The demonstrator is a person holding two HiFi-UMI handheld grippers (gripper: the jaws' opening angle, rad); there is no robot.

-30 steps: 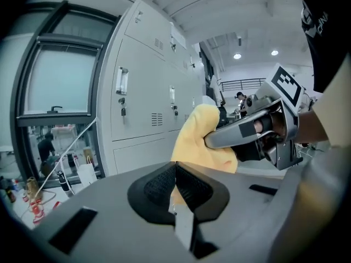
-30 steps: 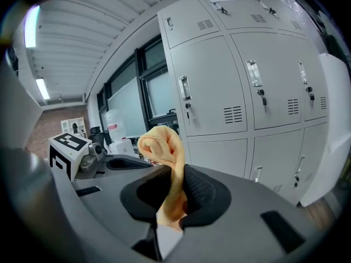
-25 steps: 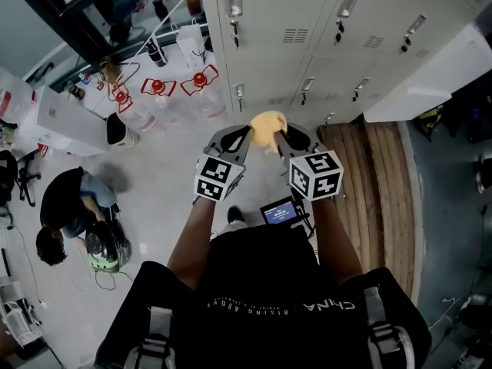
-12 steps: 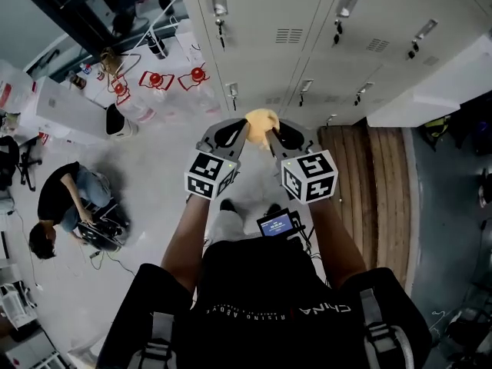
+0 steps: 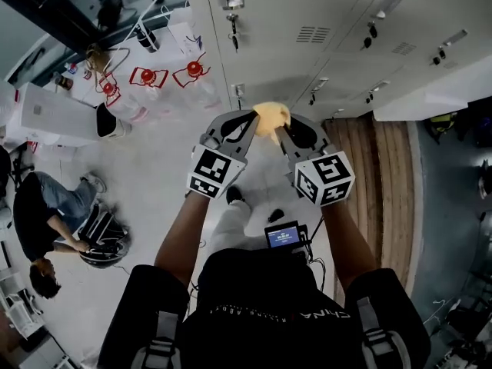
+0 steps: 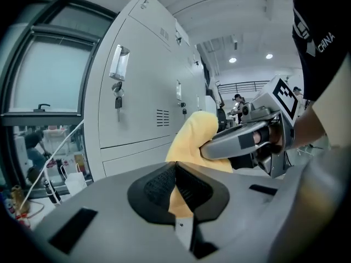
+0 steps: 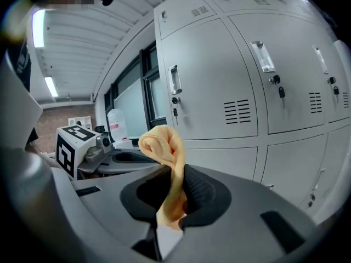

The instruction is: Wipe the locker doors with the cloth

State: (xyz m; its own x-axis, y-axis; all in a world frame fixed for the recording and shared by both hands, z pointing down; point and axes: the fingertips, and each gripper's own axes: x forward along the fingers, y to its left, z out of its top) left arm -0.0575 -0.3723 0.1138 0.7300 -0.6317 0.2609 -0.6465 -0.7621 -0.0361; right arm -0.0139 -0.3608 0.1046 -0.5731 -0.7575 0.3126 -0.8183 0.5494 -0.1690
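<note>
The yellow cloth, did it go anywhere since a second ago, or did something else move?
The cloth barely moved. It stays in front of the lockers, pinched by both the left gripper and the right gripper, just as before. Nothing was let go or newly grabbed. The clear change is the person on the floor at the left, who was crouching and now leans over with a leg stretched out.

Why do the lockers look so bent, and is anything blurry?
Left gripper view and right gripper view: wide-angle lenses curve the lockers and darken the corners. Head view: even light, mostly sharp, the yellow cloth clear, straight lines only mildly bowed.
</note>
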